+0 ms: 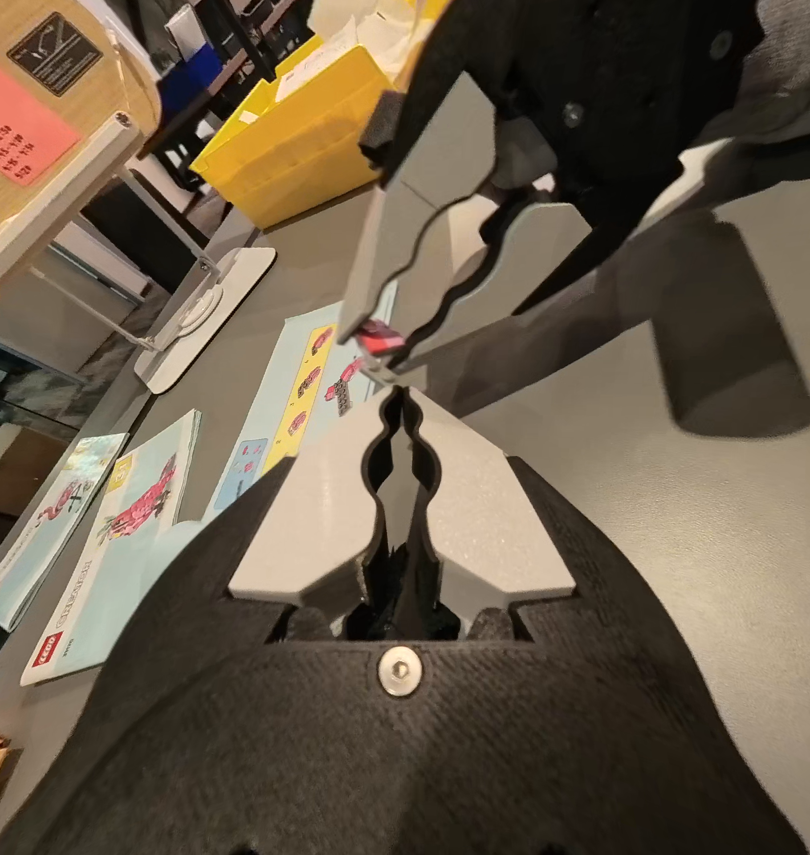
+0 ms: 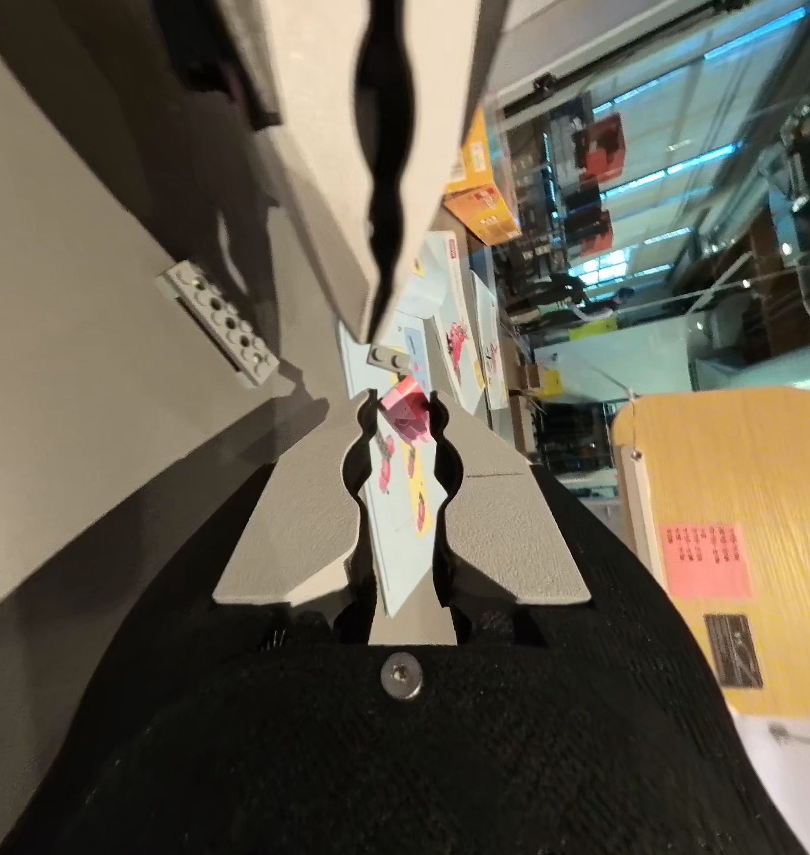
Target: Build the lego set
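My right gripper [image 2: 403, 400] is shut on a small pink brick assembly [image 2: 405, 412] and holds it above the grey table [image 2: 70, 416]. The left wrist view shows the same gripper [image 1: 375, 347] reaching in from the top right with the pink assembly [image 1: 380, 340] in its tips. My left gripper [image 1: 398, 391] has its fingers closed, tips together. A small grey two-stud plate [image 1: 379, 370] sits right at those tips, just below the pink assembly. In the right wrist view the left gripper [image 2: 374, 335] comes down from above, with the grey plate [image 2: 389, 358] at its tip.
A long grey plate [image 2: 218, 319] lies on the table to the left. An open instruction page [image 1: 301, 393] and two booklets [image 1: 130, 532] lie beneath and beside the grippers. A yellow bin [image 1: 292, 139], a white stand base [image 1: 199, 314] and a wooden board [image 2: 717, 509] stand around.
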Motion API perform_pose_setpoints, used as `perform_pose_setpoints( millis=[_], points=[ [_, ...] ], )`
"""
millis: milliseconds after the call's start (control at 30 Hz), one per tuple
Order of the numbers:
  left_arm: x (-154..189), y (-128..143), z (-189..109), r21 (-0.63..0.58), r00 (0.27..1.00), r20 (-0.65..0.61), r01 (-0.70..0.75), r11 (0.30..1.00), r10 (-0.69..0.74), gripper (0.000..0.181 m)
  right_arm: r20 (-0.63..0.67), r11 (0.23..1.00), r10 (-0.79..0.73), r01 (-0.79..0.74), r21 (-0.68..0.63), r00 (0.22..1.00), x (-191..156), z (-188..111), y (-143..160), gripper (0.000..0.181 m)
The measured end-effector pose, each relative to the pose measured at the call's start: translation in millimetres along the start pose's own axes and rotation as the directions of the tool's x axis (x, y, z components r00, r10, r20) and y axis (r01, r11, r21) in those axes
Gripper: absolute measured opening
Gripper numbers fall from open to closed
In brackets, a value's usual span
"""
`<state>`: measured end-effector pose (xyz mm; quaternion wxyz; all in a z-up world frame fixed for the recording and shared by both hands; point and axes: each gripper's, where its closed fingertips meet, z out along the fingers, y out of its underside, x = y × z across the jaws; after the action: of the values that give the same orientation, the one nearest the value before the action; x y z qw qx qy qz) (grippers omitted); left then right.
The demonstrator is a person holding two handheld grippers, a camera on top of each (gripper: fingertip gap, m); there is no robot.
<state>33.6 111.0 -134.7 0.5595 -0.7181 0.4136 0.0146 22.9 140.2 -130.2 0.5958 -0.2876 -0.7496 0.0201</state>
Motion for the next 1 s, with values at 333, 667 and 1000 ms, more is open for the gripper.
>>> perform_pose_setpoints(
  millis=[333,667,1000],
  points=[
    [-12,-3,4,-0.002,0.991,0.134,0.005,1.000,-0.005,0.009,-0.033,0.997,0.077,-0.077,0.003,0.997,8,-1,2,0.020],
    [-8,-4,4,0.017,0.995,0.090,0.030,0.999,-0.032,0.013,-0.003,0.999,0.032,-0.032,0.012,0.999,-2,0,-2,0.020],
    [4,-3,1,0.013,1.000,0.006,0.001,1.000,-0.001,0.024,0.059,0.998,-0.002,-0.002,0.058,0.998,-14,-5,-7,0.020]
  ],
)
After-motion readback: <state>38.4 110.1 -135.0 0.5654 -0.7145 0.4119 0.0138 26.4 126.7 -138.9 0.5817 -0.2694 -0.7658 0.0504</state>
